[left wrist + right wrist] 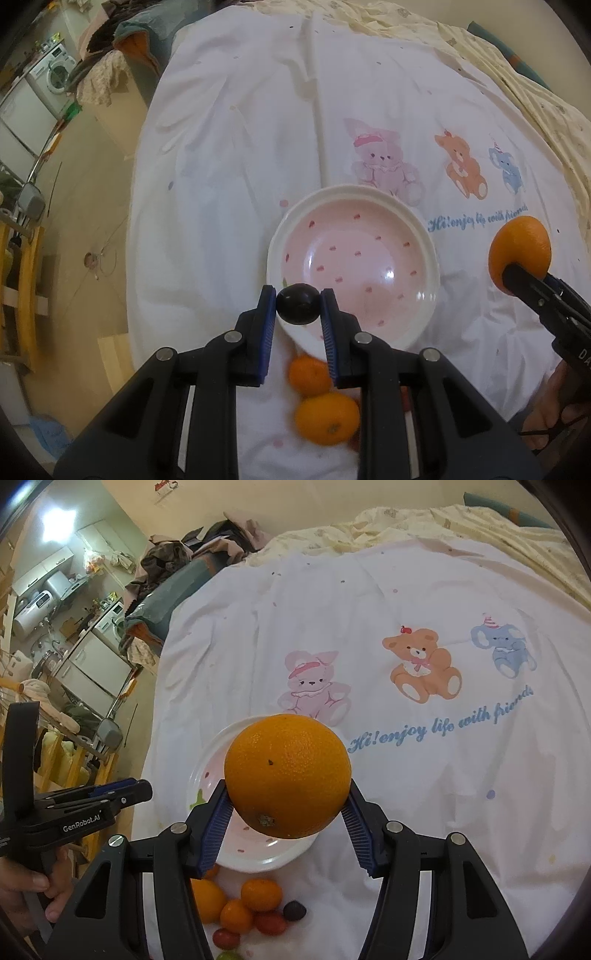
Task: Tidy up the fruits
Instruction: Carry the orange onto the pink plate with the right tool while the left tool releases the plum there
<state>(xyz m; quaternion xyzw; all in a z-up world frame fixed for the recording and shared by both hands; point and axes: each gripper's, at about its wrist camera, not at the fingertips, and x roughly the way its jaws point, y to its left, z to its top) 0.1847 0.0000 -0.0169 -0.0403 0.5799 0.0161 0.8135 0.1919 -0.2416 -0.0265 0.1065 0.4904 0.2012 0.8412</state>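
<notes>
Orange (287, 775) clamped between right jaws, above bowl (258, 856)

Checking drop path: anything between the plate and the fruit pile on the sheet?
Bare white sheet only, best seen in the right wrist view: the plate sits just beyond the fruit pile, nothing between.

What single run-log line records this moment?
left gripper: shut on dark grape | right gripper: shut on orange | bowl: empty
</notes>
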